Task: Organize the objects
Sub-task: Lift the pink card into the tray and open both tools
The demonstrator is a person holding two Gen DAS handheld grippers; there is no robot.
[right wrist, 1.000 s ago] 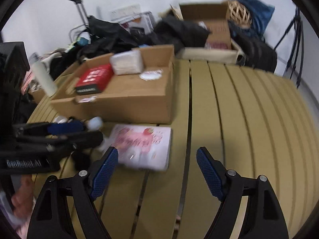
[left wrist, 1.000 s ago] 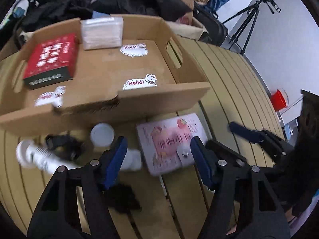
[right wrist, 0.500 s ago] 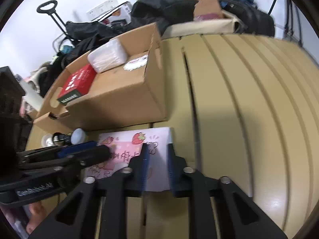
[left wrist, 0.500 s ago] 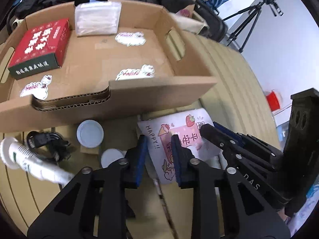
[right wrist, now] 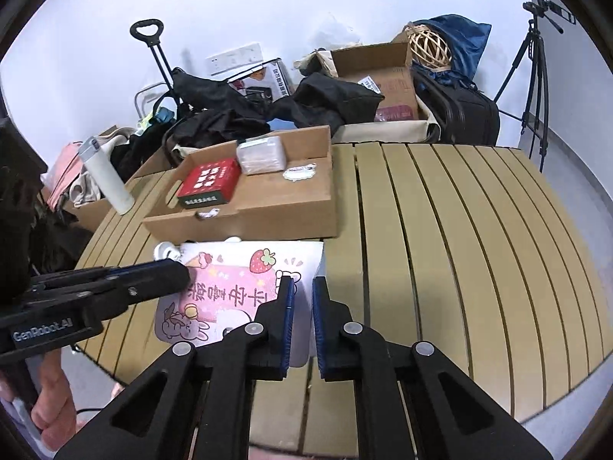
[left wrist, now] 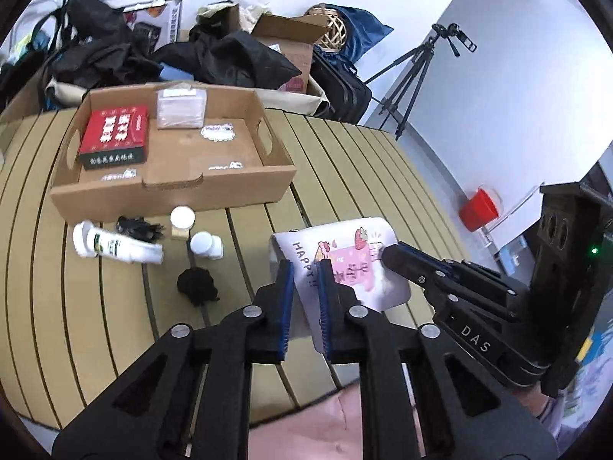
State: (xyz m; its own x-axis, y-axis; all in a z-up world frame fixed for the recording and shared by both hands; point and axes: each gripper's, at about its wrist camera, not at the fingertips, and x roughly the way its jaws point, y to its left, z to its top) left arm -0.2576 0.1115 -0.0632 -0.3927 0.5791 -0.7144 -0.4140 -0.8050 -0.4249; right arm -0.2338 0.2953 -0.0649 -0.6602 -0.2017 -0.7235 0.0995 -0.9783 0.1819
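A white and pink "HAPPY" card pack (left wrist: 345,257) is lifted off the slatted table, held at both ends. My left gripper (left wrist: 305,272) is shut on its near left edge. My right gripper (right wrist: 300,287) is shut on its right edge (right wrist: 295,268); its black body shows at the right of the left wrist view (left wrist: 452,287). The open cardboard tray (left wrist: 172,188) stands beyond, holding a red box (left wrist: 113,140) and a clear packet (left wrist: 180,109).
On the table in front of the tray lie a white tube (left wrist: 115,247), two white-capped jars (left wrist: 182,218), a black cable bundle (left wrist: 136,228) and a black clump (left wrist: 195,285). Bags and boxes pile behind the table. A white flask (right wrist: 105,176) stands at the left.
Both grippers closed on the card pack and raised it off the table, pulling back from the tray. The other items have not moved.
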